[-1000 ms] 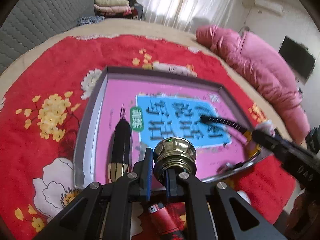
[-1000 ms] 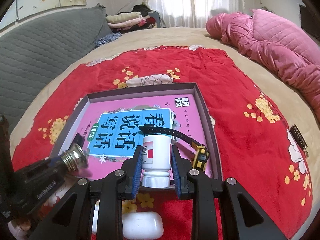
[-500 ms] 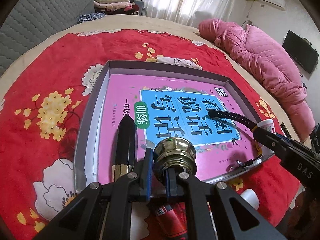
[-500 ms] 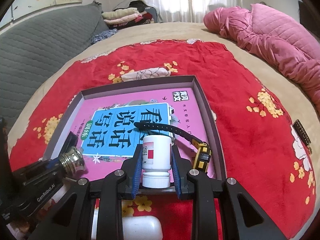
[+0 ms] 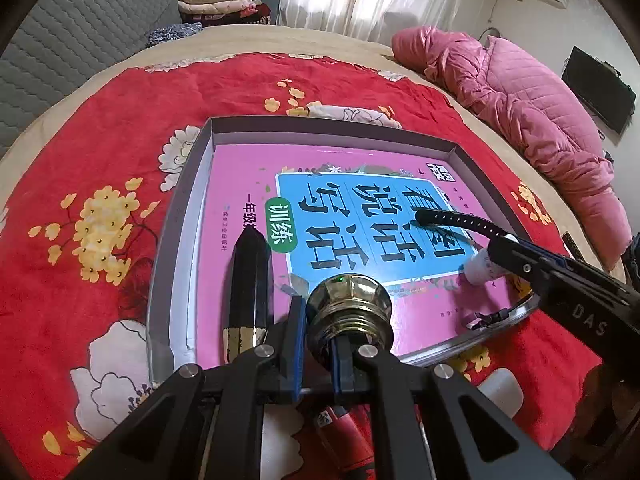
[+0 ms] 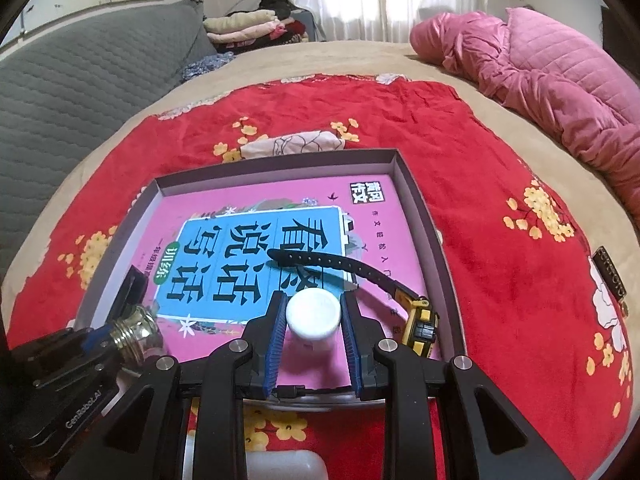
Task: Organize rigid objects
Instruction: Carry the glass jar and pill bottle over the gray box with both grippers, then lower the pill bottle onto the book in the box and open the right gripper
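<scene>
You are holding a brass fitting (image 5: 351, 307) pinched in the left gripper (image 5: 316, 344) and a white bottle (image 6: 313, 315) pinched in the right gripper (image 6: 313, 334), both over the near edge of the box (image 6: 416, 184). Released this close, either could tip and roll off the book (image 6: 240, 248). The bottle's long axis is pointing along the fingers, toward the camera.
</scene>
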The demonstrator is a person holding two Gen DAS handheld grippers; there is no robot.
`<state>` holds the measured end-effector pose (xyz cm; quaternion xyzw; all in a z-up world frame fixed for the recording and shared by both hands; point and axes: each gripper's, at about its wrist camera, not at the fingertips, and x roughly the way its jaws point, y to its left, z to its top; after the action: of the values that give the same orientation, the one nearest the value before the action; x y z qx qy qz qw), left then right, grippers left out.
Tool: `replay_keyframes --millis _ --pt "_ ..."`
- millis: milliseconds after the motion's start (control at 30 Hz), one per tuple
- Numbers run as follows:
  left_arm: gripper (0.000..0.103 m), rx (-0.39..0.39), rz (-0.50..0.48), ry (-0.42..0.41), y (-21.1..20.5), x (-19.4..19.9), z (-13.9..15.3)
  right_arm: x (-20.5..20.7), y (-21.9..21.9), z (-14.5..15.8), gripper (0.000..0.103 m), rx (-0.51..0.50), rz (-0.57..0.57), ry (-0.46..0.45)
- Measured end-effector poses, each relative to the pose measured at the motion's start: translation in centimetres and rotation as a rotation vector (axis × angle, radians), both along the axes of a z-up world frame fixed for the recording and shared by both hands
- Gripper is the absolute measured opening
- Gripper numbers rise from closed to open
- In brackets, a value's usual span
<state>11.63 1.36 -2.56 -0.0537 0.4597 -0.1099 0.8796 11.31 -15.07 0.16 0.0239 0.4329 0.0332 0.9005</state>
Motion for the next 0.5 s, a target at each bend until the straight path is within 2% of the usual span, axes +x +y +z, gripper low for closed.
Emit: replay_keyframes --millis 500 --pt "0.01 -0.002 0.001 -0.001 0.0 0.0 -0.1 1.5 0.2 -1.4 0.028 -0.027 -0.016 0.013"
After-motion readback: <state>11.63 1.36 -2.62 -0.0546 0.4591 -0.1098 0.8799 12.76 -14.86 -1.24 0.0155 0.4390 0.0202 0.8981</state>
